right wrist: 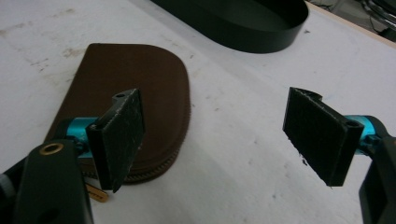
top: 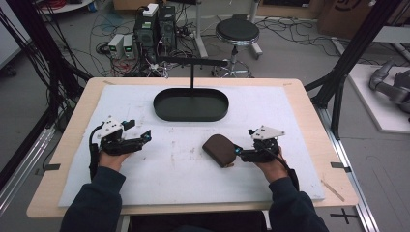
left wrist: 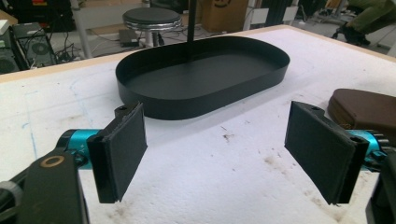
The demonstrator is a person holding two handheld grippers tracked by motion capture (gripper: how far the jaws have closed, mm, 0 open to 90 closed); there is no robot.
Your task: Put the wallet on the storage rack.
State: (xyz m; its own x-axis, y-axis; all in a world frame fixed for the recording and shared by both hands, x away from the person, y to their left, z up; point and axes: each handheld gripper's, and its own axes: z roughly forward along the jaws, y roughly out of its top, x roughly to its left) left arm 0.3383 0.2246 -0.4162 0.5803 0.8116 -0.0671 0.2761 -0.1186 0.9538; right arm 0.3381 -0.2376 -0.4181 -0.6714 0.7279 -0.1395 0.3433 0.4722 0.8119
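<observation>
- While I am watching from the high view, the left gripper [top: 145, 137] is sitting over the left part of the white mat [top: 145, 106], well apart from the brown pouch [top: 220, 150].
- I am seeing its jaws standing wide apart in the left gripper view, with bare mat between the two pads [left wrist: 123, 149] and nothing held.
- I am looking past those pads at the black oval tray [left wrist: 201, 100], which is lying on the far middle of the mat with a thin black post rising at its far side.
- I am finding the right gripper [top: 238, 151] on the right side of the mat, its tips just beside the right edge of the pouch; I cannot tell from above whether they are touching it.
- I am seeing its jaws spread open too in the right gripper view [right wrist: 215, 135], gripping nothing.
- I am seeing the pouch lying flat on the mat, near of the tray and right of centre; in the right gripper view one pad is standing in front of its zipped edge [right wrist: 154, 170], with a small brass-coloured pull [right wrist: 95, 193] showing beside it.
- I am noticing a black stool [top: 237, 31] standing on the floor beyond the far edge of the table [top: 72, 140].
</observation>
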